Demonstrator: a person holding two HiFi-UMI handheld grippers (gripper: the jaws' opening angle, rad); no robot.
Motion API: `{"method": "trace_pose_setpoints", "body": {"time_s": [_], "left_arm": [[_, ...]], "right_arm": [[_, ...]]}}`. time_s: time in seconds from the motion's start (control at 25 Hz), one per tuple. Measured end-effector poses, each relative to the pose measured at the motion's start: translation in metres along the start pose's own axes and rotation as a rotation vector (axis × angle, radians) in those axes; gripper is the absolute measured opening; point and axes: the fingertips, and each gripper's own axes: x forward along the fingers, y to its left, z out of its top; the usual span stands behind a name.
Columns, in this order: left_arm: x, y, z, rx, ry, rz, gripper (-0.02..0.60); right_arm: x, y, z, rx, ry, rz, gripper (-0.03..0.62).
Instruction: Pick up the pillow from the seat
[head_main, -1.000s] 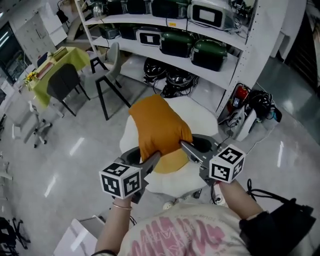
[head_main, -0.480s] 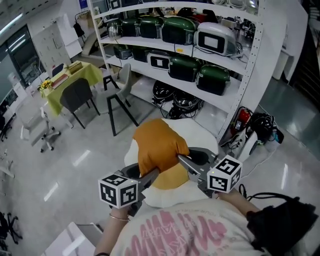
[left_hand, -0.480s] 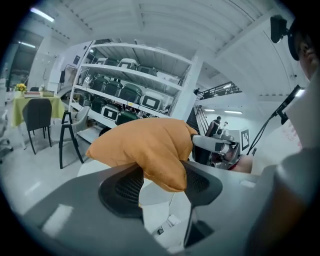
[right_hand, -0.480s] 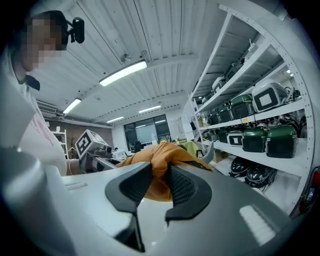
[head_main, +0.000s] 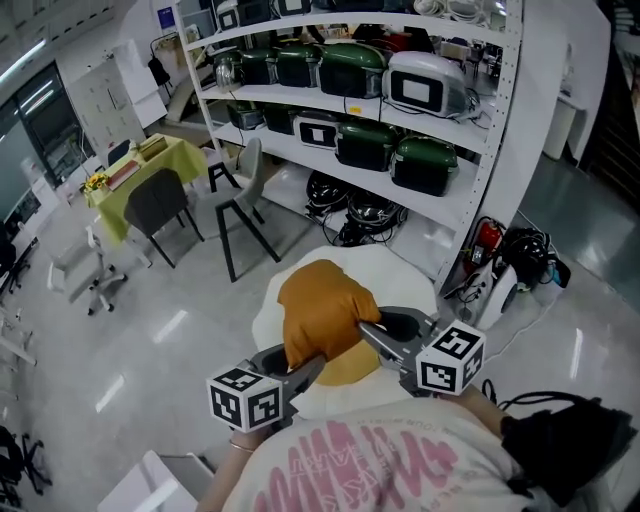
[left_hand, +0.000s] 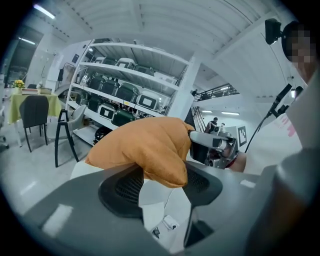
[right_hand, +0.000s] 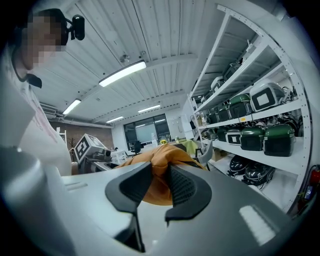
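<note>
Gripping an orange fabric pillow (head_main: 325, 315) from both sides, I hold it at centre frame of the head view. It sits above the round white padded seat (head_main: 405, 268) and looks lifted clear of it.

At lower left, my left gripper (head_main: 308, 368) has its jaws set fairly wide and closed on a drooping corner of the pillow. The left gripper view shows only the tip of that corner (left_hand: 167, 172) caught between the pads, with the white seat visible below through the gap. This is the weaker hold. The bite is shallow and the stuffing is soft, so I judge the corner could squeeze out if I swing or jerk the load.

Right of centre, my right gripper (head_main: 368, 333) has its jaws much nearer together, pinching a gathered fold of the fabric (right_hand: 159, 165). That fold is cloth rather than filling. A hard pull could let the cover slide through the pads.

If either side lets go, the pillow would hang from one gripper and twist, then could drop back onto the seat or roll off to the grey floor (head_main: 130, 350). Pulling the two grippers apart would strain both holds at once. The white metal shelving (head_main: 505, 140) stands close at upper right, so a wide swing that way risks a snag.
</note>
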Motion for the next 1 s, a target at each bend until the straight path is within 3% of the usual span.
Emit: {"method": "trace_pose_setpoints", "body": {"time_s": [0.52, 1.0], "left_arm": [[0.007, -0.010, -0.016, -0.017, 0.031, -0.001, 0.227], [0.002, -0.010, -0.022, -0.027, 0.033, -0.004, 0.227]], "right_arm": [[-0.009, -0.004, -0.010, 0.036, 0.014, 0.001, 0.094], [-0.007, 0.005, -0.009, 0.001, 0.019, 0.012, 0.092]]}}
